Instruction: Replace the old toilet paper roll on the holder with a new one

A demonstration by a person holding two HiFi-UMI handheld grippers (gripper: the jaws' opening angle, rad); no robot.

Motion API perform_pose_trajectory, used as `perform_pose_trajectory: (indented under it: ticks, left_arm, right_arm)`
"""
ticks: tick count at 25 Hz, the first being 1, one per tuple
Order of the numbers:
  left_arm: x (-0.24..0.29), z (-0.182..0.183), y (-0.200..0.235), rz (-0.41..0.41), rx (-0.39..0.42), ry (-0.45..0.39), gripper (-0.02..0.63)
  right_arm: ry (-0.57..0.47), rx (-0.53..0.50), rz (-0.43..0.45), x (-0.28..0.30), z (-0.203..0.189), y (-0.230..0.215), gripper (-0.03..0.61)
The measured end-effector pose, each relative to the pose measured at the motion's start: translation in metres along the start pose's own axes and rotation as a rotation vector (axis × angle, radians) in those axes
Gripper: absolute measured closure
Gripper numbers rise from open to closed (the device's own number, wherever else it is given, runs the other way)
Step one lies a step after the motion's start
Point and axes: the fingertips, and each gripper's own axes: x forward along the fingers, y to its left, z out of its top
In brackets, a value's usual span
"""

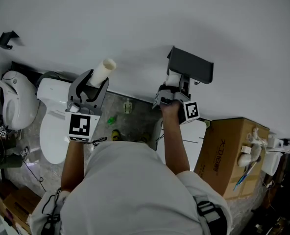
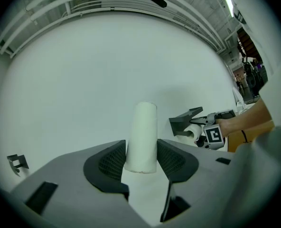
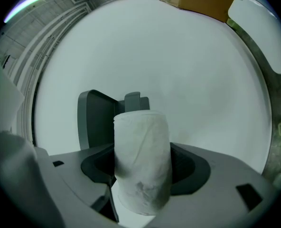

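Two grippers, each holding one thing. The left gripper's [image 1: 95,80] jaws stand narrow, pinching one bare tube [image 2: 143,136] that points at the wall [image 1: 135,18]. The right gripper's [image 1: 171,85] jaws stand wide, clamping one full roll [image 3: 141,160] just at the single holder [image 1: 191,65].

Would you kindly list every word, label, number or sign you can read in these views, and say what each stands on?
Cardboard box: dark print on its side, too blurred to read.
Left marker cube on the left tool: black-and-white square pattern, no letters.
Right marker cube on the right tool: the same kind of pattern, no letters.
Nothing else shows legible text.
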Motion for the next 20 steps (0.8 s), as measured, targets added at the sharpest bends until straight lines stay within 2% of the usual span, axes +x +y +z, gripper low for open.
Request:
perform_pose_trajectory:
  ticks: [9,14,20]
  left_arm:
    - [-0.004,0.002,0.002,-0.006,-0.014,-0.032,0.388]
    - [-0.002,0.005,-0.003,-0.028,-0.019,-0.041,0.388]
    - [0.001,0.005,-0.007,-0.053,-0.027,-0.053,0.388]
  right_arm:
    - [0.005,-0.024,0.0,-0.005,-0.002,0.0,0.279]
    - [0.007,-0.04,0.006,-0.01,0.002,0.003,0.232]
    - [0.012,-0.075,-0.001,-0.025,0.005,0.003,0.215]
